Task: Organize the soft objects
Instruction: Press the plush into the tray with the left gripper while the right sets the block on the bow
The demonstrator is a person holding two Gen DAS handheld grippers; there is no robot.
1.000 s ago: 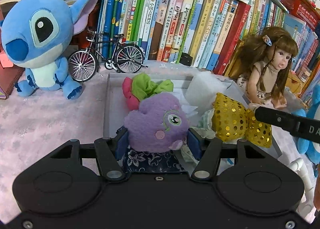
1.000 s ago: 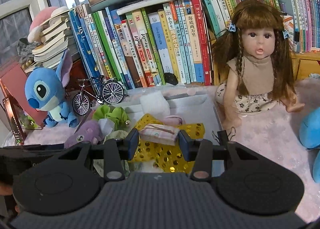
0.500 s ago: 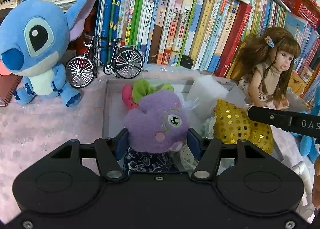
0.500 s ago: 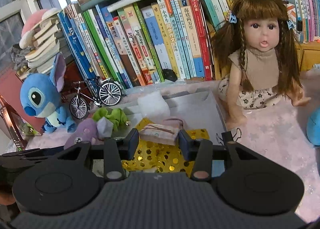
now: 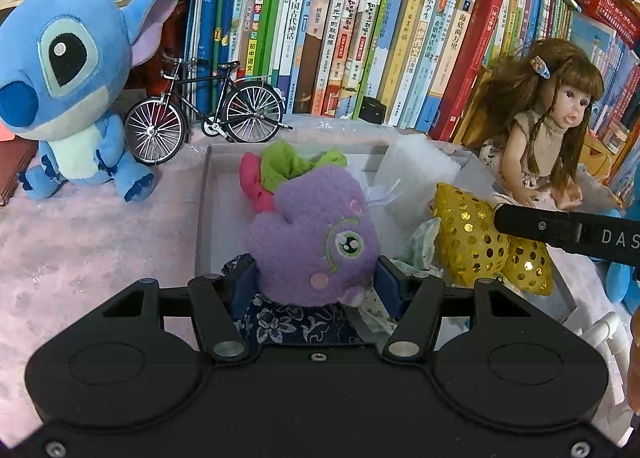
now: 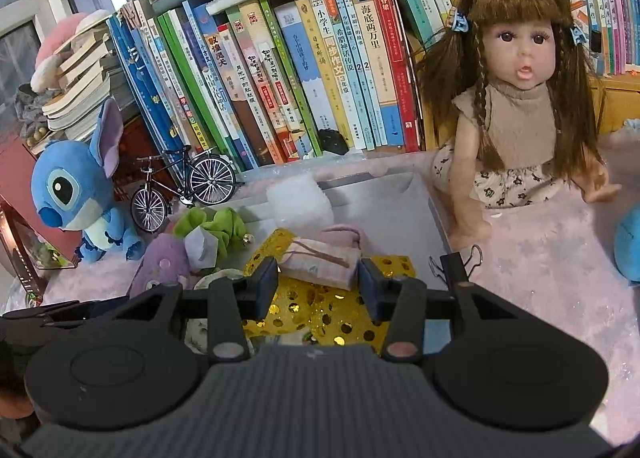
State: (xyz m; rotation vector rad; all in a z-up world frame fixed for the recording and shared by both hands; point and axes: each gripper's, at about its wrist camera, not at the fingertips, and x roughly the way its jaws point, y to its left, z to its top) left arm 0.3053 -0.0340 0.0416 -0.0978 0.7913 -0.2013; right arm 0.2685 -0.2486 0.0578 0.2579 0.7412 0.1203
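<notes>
A purple plush toy (image 5: 312, 242) sits pinched between the pads of my left gripper (image 5: 316, 286), held over the near end of a grey tray (image 5: 208, 218). My right gripper (image 6: 318, 286) is shut on a small pink fabric pouch (image 6: 320, 262) above a gold sequin bow (image 6: 320, 306) lying in the tray. In the left wrist view the right gripper's black finger (image 5: 560, 230) reaches in from the right over the gold bow (image 5: 472, 242). From the right wrist, the purple plush (image 6: 160, 266) shows at the lower left.
The tray also holds a green scrunchie (image 5: 288, 166), a white foam block (image 5: 420, 170) and a dark floral cloth (image 5: 292, 322). Around it stand a blue plush (image 5: 68, 90), a model bicycle (image 5: 208, 110), a doll (image 6: 520, 98) and a row of books (image 5: 360, 38).
The right wrist view has tilted slightly and the doll looks a little closer. Both grippers keep the same hold on the plush and the pouch.
</notes>
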